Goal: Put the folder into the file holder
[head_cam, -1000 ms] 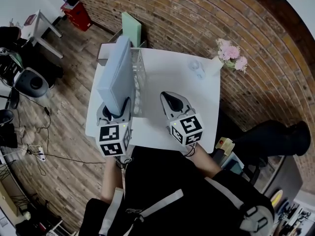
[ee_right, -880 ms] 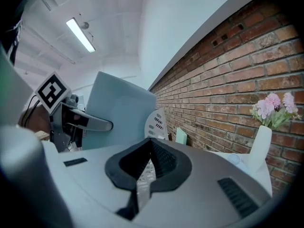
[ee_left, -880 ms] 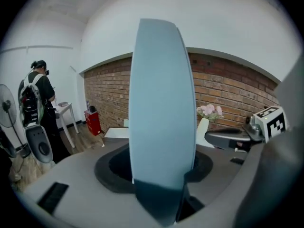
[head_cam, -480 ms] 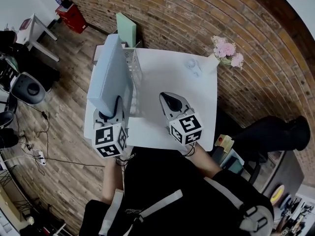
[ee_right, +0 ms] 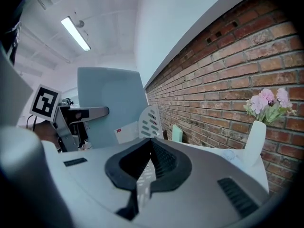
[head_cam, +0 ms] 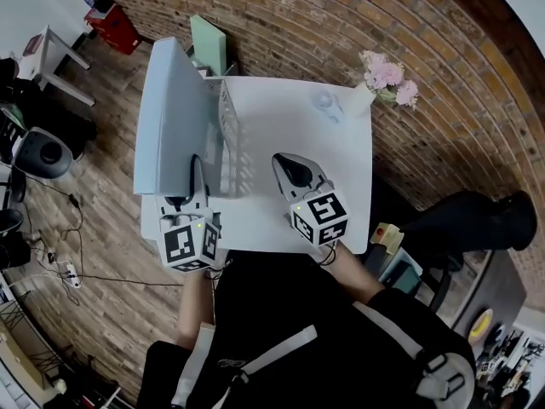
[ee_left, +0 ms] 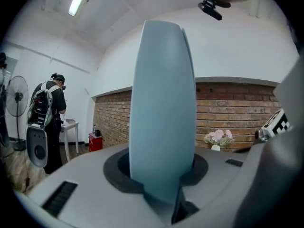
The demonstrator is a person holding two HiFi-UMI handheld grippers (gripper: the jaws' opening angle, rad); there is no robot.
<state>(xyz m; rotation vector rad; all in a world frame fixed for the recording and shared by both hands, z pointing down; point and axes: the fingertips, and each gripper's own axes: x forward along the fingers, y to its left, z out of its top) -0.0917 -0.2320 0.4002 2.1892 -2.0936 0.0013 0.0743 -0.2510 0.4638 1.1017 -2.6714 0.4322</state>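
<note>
The left gripper [head_cam: 189, 196] jaws are closing on the near edge of the light blue folder [head_cam: 170, 118]. The folder stands upright between them, raised over the left edge of the table [head_cam: 298, 143]. The white file holder [head_cam: 228, 135] stands just right of the folder. The right gripper [head_cam: 294, 170] hovers over the table's near side, jaws together and empty.

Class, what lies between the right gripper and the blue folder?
In the head view, the white file holder stands between the right gripper and the blue folder.
</note>
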